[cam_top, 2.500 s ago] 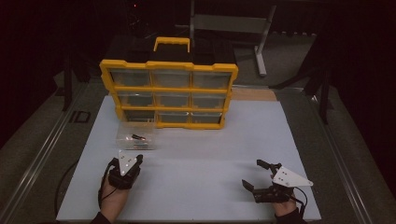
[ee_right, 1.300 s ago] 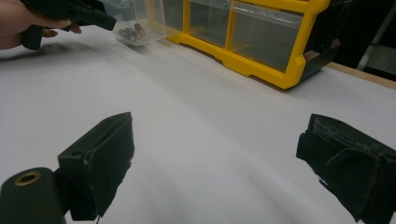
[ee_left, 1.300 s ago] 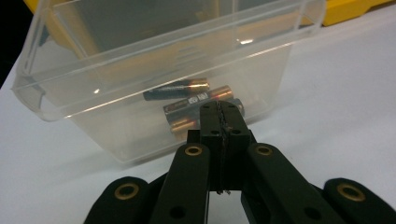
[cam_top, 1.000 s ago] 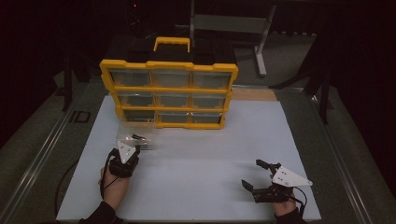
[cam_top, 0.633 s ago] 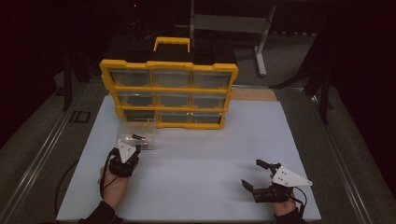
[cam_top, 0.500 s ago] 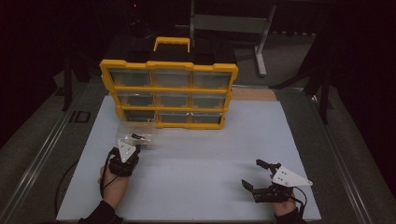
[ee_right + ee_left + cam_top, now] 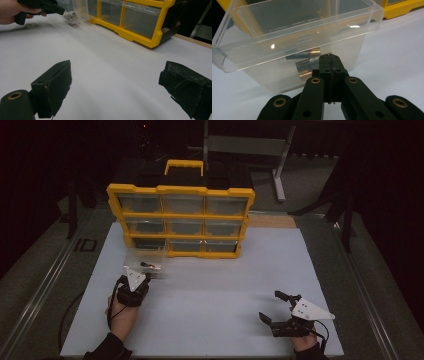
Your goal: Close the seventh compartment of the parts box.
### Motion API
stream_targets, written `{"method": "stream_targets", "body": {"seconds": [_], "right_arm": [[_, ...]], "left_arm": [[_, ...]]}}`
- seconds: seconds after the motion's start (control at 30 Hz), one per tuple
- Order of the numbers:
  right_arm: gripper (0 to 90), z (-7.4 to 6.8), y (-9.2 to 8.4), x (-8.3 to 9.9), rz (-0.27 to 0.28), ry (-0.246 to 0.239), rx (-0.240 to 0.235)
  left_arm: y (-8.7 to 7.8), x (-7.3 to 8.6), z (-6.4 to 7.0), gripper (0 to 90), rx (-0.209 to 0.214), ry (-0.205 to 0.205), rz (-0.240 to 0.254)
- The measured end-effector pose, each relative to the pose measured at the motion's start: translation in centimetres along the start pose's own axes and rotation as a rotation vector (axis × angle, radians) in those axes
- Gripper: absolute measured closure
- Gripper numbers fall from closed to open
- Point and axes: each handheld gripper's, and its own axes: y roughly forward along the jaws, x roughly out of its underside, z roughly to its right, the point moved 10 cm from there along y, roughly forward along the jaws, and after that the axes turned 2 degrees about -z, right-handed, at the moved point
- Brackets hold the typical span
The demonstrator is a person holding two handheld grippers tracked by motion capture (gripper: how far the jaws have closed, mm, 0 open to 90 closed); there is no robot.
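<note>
Batteries (image 7: 308,62) in bin (image 7: 287,37) (before organizer (image 7: 181,220))

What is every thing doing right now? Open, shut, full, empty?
Left gripper: shut, tips against the clear plastic bin's wall.
Right gripper: open, nothing between its jaws.
Clear plastic bin: out on the table, upright, open-topped.
Batteries: lying inside the bin.
Yellow drawer organiser: standing upright, bottom-left slot empty.

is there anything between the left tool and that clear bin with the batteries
Nothing visible. In the left gripper view, the left tool, jaws shut, sits right up against the near wall of the clear bin; whether it touches is unclear. The batteries lie inside, behind that wall.
</note>
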Motion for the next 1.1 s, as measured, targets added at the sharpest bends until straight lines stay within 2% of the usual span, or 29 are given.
{"method": "stream_targets", "body": {"seconds": [0.27,1.1], "right_arm": [[8.9,-0.01,-0.01,-0.02,0.001,0.0,0.0],[8.9,0.39,-0.26,-0.23,0.02,0.003,0.027]], "left_arm": [[0.07,-0.13,0.0,88.6,0.011,0.005,0.001],[0.71,-0.73,-0.06,88.5,0.004,0.024,-0.008]]}}
